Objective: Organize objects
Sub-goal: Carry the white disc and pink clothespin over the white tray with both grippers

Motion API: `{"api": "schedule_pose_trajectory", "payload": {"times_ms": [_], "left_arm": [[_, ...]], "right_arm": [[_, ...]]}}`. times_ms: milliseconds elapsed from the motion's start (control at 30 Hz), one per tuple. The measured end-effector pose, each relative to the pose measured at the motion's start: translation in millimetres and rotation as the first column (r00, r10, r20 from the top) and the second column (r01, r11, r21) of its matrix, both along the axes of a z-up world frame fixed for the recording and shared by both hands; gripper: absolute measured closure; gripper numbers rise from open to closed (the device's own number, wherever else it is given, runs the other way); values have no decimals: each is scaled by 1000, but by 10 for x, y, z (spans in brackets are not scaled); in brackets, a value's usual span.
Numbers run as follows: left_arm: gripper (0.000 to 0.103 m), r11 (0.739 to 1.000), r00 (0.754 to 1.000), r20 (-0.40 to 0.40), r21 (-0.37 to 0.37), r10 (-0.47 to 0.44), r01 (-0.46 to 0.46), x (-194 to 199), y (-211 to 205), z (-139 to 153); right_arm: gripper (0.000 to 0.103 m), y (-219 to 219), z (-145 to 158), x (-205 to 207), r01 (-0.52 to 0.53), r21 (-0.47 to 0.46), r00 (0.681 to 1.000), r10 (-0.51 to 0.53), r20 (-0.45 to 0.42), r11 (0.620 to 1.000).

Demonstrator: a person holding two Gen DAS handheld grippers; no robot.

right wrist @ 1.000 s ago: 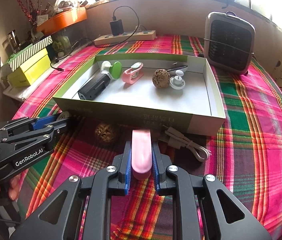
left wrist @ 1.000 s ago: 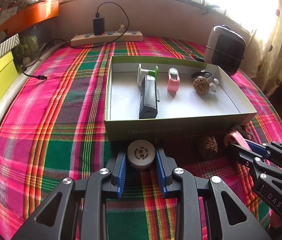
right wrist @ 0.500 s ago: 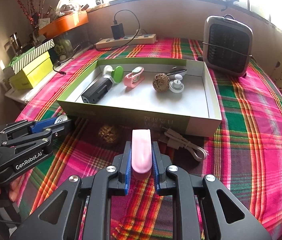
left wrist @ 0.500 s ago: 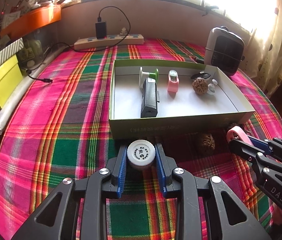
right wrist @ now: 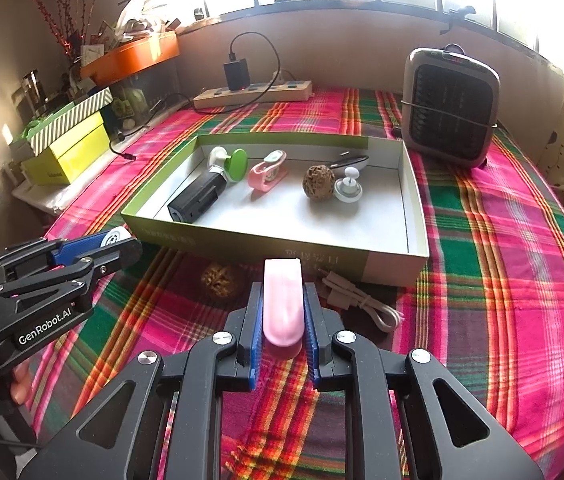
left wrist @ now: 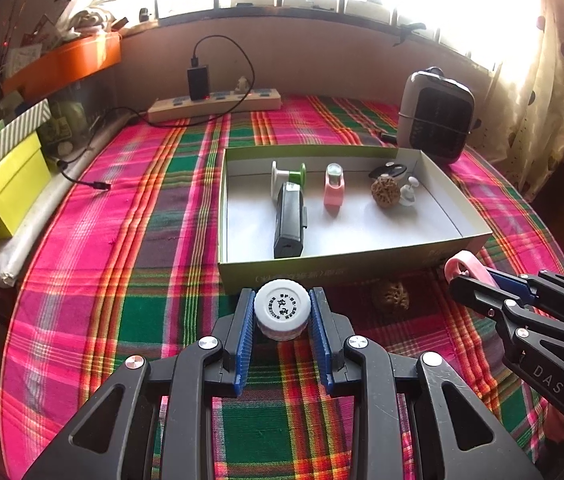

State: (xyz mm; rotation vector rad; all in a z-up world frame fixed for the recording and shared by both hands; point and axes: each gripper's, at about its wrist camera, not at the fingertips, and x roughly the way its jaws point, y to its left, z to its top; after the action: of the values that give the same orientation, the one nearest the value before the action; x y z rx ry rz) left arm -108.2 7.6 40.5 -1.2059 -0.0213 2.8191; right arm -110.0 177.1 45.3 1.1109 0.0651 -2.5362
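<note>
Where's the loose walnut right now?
The walnut lies on the plaid cloth outside the box, against its near wall, between the two grippers and left of the white cable.

Near half of the box (right wrist: 393,268) floor is bare, so there's room to come in over the low front wall; the far half is crowded by the black device (right wrist: 198,198), pink clip (right wrist: 268,174), walnut (right wrist: 319,182) and a white knob (right wrist: 348,189). In front of the box, another walnut (right wrist: 220,280) and a white cable (right wrist: 365,304) lie on the cloth, I think just clear of the wall. Plaid cloth (left wrist: 122,240) left of the box is wide open; the heater (right wrist: 451,106) blocks the far right.
</note>
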Motion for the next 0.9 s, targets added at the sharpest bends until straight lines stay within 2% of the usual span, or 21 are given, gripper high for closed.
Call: {"api": "schedule_pose_trajectory", "payload": {"times_ms": [367,900], "left_arm": [[78,1000,1000,-18,12,-16,17,-22,-1,91],[78,999,999,-32,31,-41,42,-173,57,229]], "right_arm": [[84,23,120,1,2,0,1000,-2,-29,1000],[84,179,456,-187,12,-4,996,-12,-93,1000]]}}
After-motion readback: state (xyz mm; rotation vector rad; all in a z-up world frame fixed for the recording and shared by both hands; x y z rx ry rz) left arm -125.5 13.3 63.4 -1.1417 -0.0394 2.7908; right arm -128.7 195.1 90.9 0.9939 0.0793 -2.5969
